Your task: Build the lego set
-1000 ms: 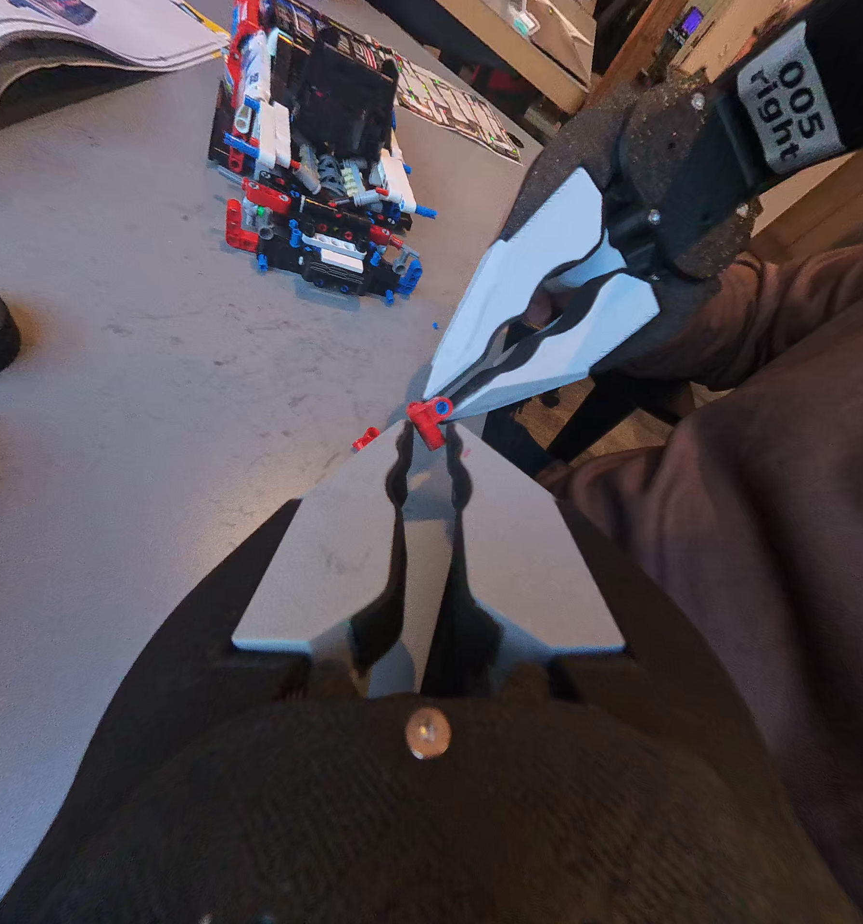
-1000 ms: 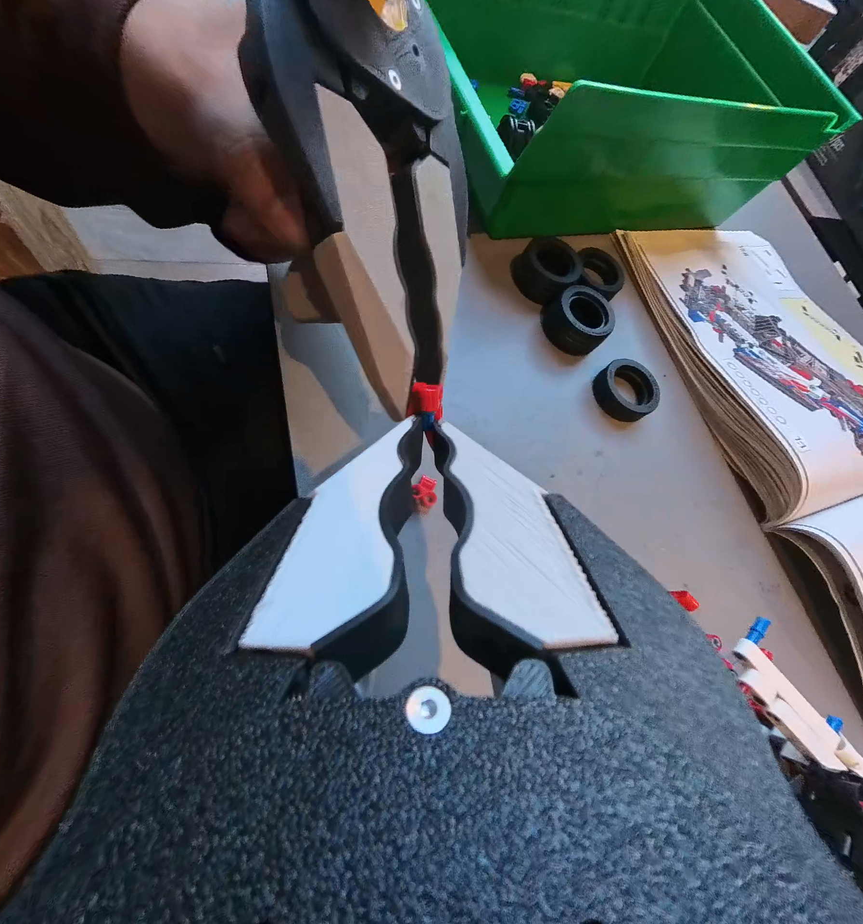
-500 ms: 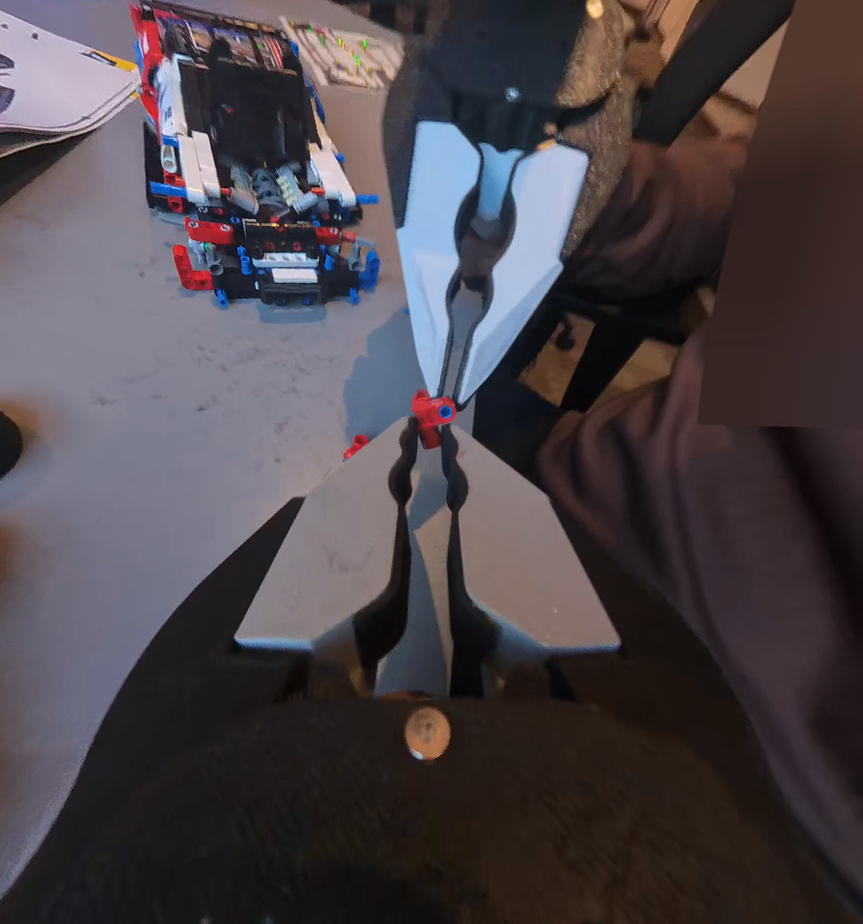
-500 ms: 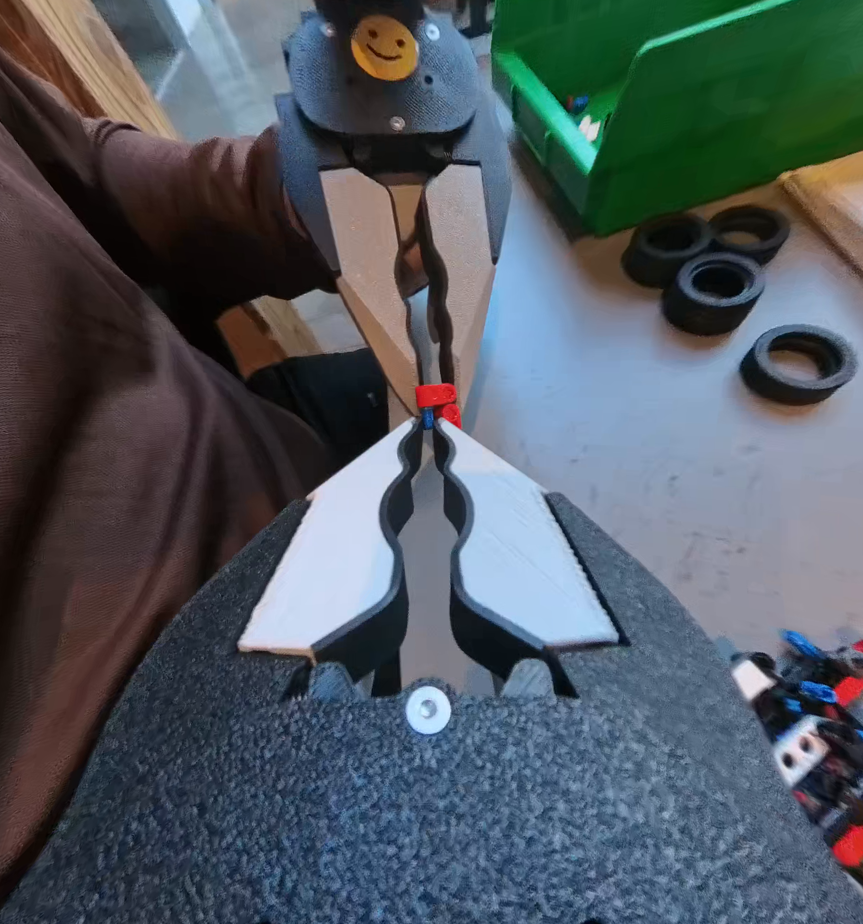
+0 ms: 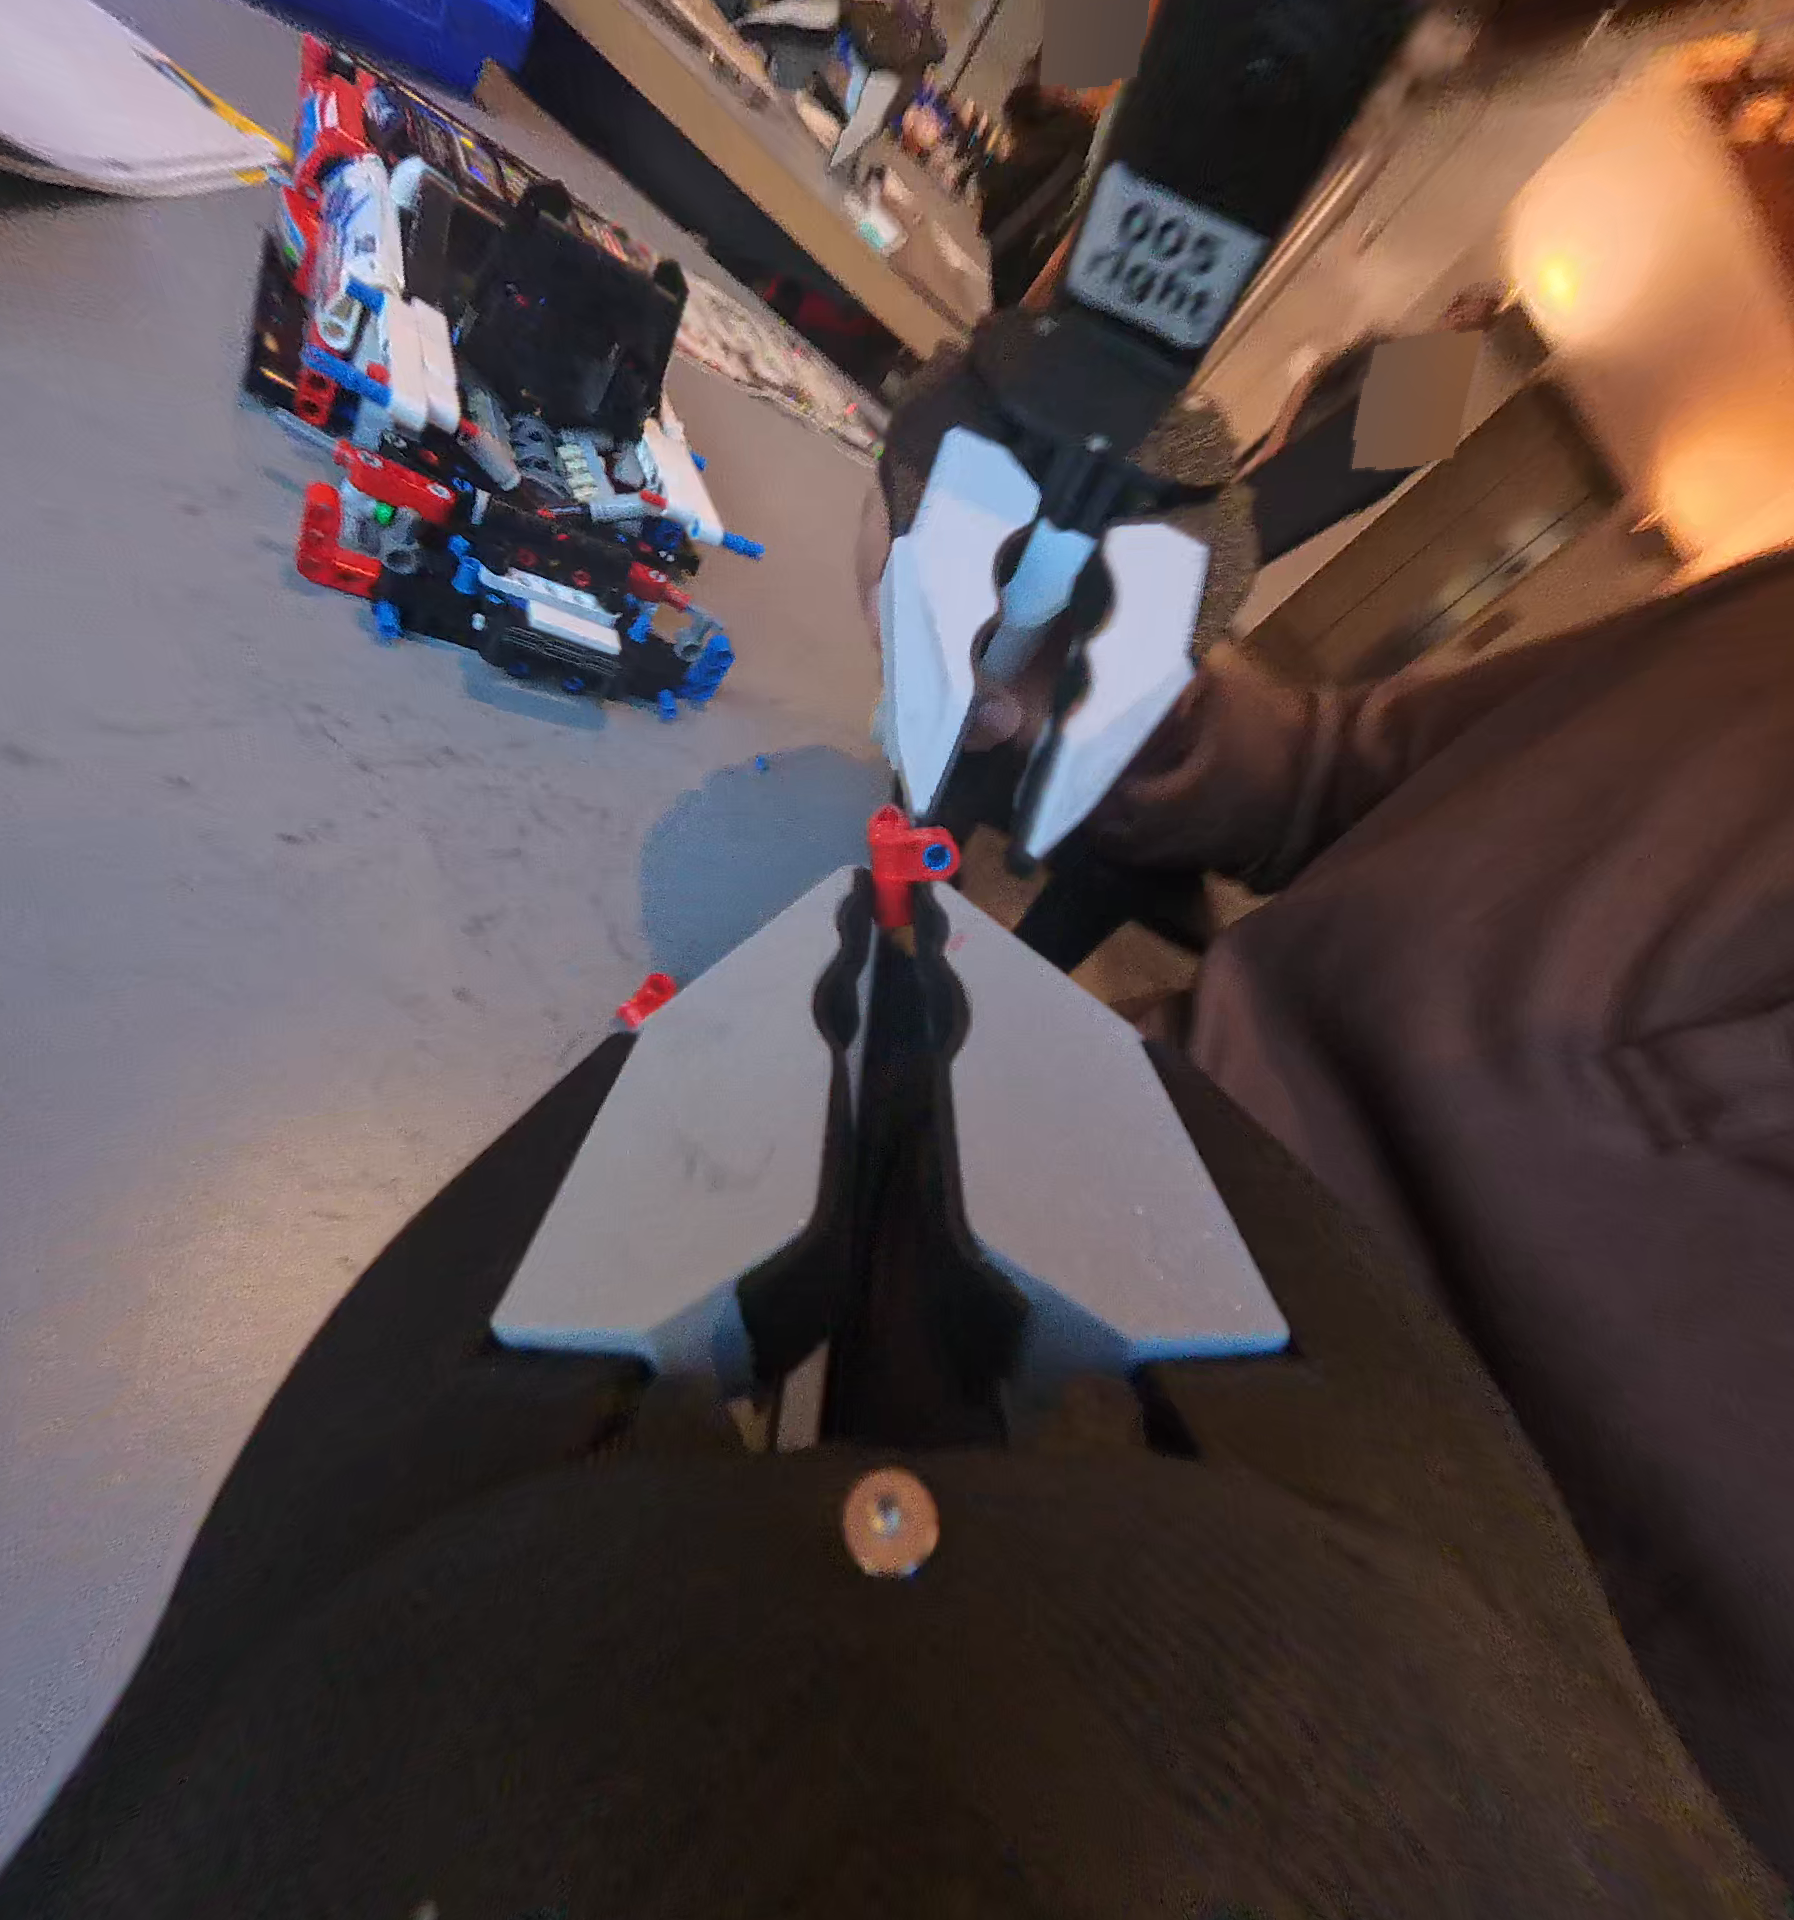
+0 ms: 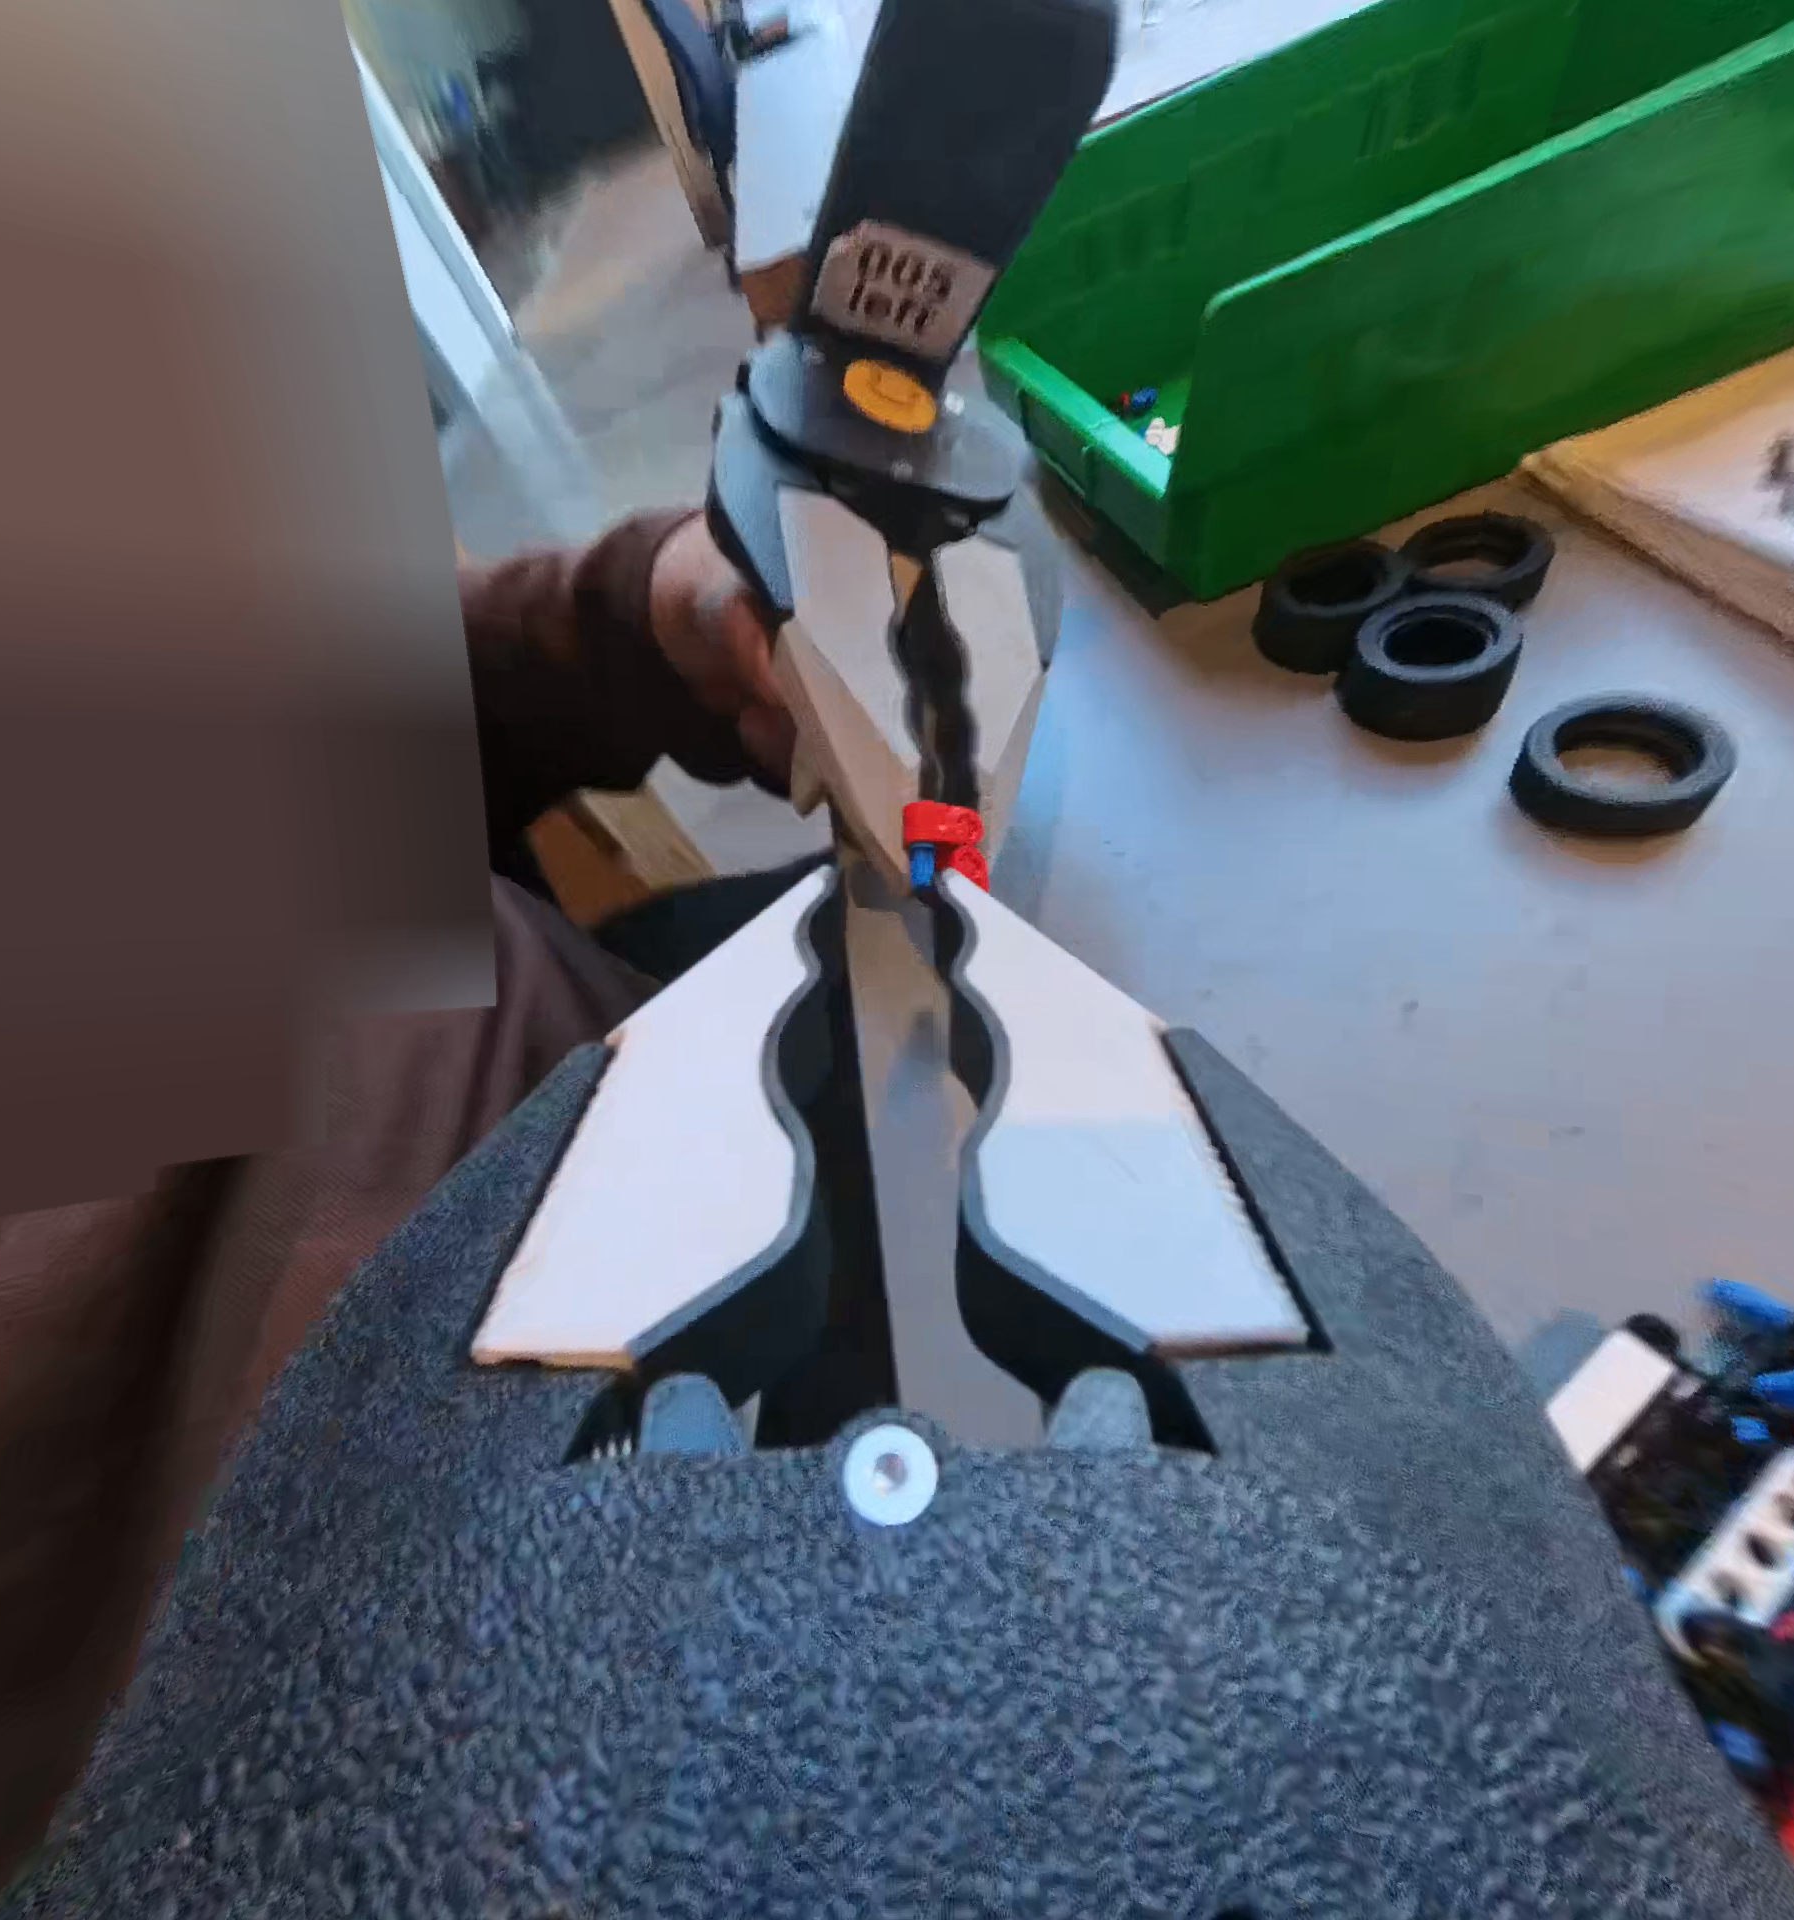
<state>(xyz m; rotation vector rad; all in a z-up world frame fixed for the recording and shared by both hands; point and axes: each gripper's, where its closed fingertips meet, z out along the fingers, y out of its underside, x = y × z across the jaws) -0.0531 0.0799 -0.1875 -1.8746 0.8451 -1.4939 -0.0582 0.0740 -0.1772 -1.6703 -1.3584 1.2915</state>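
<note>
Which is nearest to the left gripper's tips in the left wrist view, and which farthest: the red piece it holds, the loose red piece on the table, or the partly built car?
1. Red piece, pinched at the tips of the left gripper.
2. Loose red piece, on the table just left of the fingers.
3. Partly built car, far up on the left.

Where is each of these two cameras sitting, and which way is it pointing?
Left wrist view: sits on the left gripper, looking along its fingers over the grey table to the lego car; a brown sleeve shows.
Right wrist view: sits on the right gripper, facing the green bin and tyres.
Both show the red piece and the opposite gripper.
</note>
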